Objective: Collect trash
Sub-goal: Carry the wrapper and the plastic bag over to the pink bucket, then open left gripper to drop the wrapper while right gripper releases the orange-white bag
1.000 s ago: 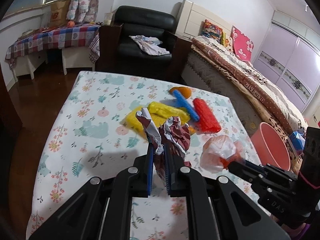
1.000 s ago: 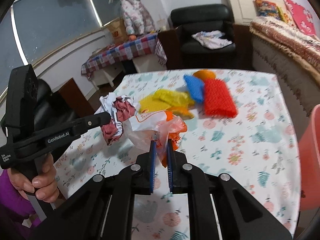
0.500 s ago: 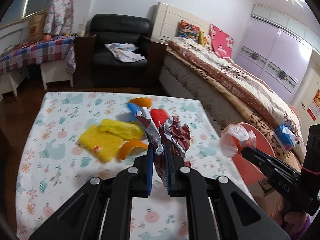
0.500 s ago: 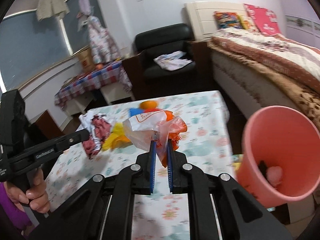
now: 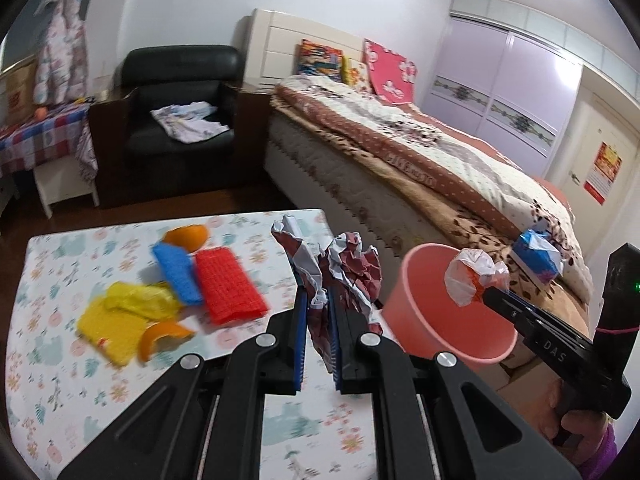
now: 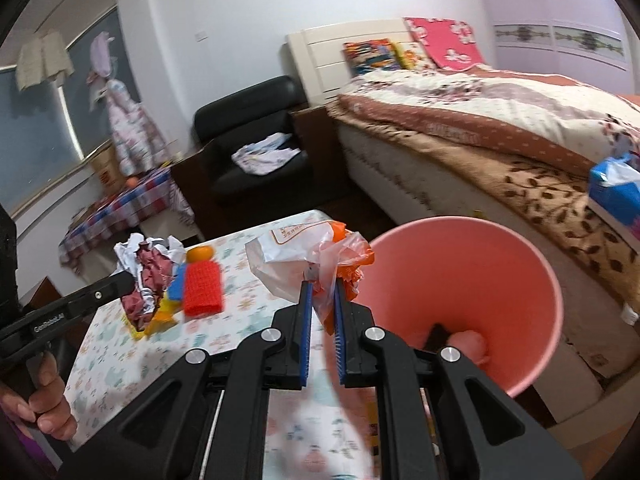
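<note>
Pink bin's (image 6: 532, 264) contents: right view only.

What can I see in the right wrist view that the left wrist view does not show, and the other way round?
Only the right wrist view shows the inside of the pink bin, with something pink and something dark at its bottom. Only the left wrist view shows the orange peel and the door. Both show the crumpled paper in the left gripper and the plastic bag in the right gripper.

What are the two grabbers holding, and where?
Left gripper pinches crumpled paper by its lower edge. Right gripper pinches a plastic bag by its bottom.
</note>
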